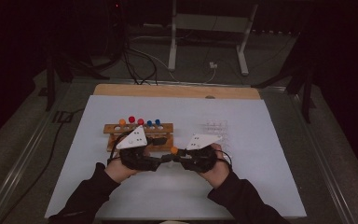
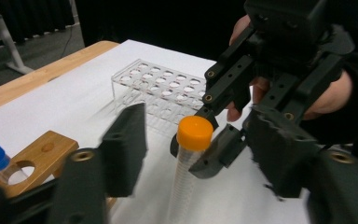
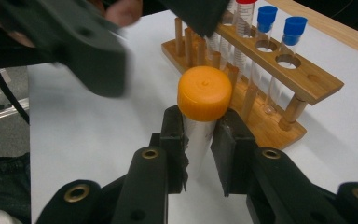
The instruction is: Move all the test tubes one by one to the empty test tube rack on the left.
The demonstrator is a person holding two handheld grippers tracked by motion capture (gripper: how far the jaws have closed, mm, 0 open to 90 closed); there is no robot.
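While your right gripper (image 3: 199, 140) clamps the clear tube just below its orange cap (image 3: 204, 93), your left gripper (image 2: 205, 140) faces it with jaws half apart, one either side of that cap, not pressing it. The wooden rack (image 3: 279, 79) stands just beyond the held tube.

An orange-capped clear tube (image 3: 200, 116) sits near a brown wooden rack (image 3: 279, 79) of blue-capped tubes (image 3: 294, 28) on a white table (image 1: 261, 140).
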